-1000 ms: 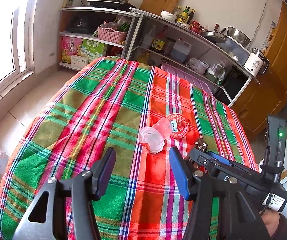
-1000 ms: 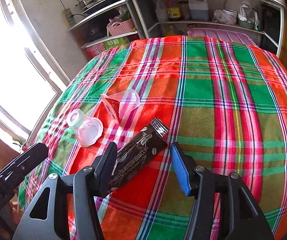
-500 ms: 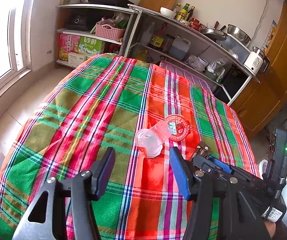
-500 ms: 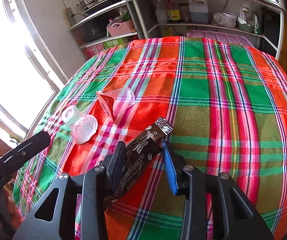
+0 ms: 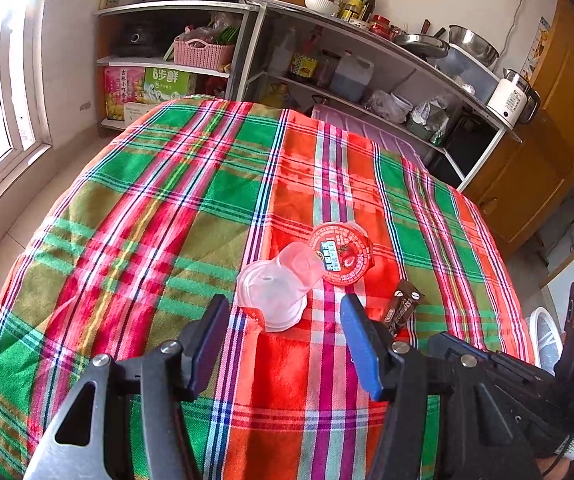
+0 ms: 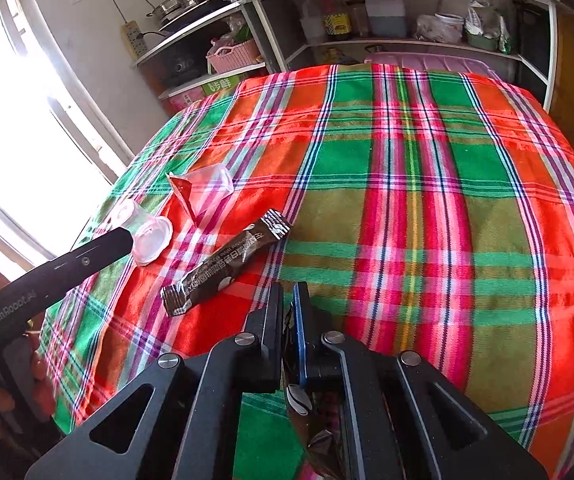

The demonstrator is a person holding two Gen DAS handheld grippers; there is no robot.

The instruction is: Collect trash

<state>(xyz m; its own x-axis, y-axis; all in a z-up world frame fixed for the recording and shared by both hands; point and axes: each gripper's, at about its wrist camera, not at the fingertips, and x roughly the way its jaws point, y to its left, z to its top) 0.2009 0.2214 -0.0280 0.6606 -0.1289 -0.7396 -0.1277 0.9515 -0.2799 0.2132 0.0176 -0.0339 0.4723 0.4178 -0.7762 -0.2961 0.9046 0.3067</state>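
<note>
On the plaid tablecloth (image 5: 191, 208) a clear plastic cup (image 5: 275, 292) lies on its side. Behind it is a second cup with a red foil lid (image 5: 341, 254). My left gripper (image 5: 287, 312) stands open, its tips level with the clear cup's rim and not pressing it. In the right wrist view one left finger (image 6: 99, 252) touches that clear cup (image 6: 151, 236), and the red-lidded cup (image 6: 203, 192) lies beyond. A dark coffee sachet (image 6: 227, 268) lies just left of my right gripper (image 6: 287, 300). That gripper is shut on a thin dark wrapper (image 6: 299, 400) that hangs below its jaws.
Metal shelves (image 5: 367, 80) with bottles, pots and a pink basket (image 5: 203, 52) stand behind the table. A bright window (image 6: 27, 140) is on the left and a wooden cabinet (image 5: 547, 140) on the right. A hand (image 6: 7, 392) holds the left gripper's handle.
The right jaws have gone from wide open to shut on a wrapper, and a dark sachet now lies to their left. The left gripper has moved closer to the clear cup.
</note>
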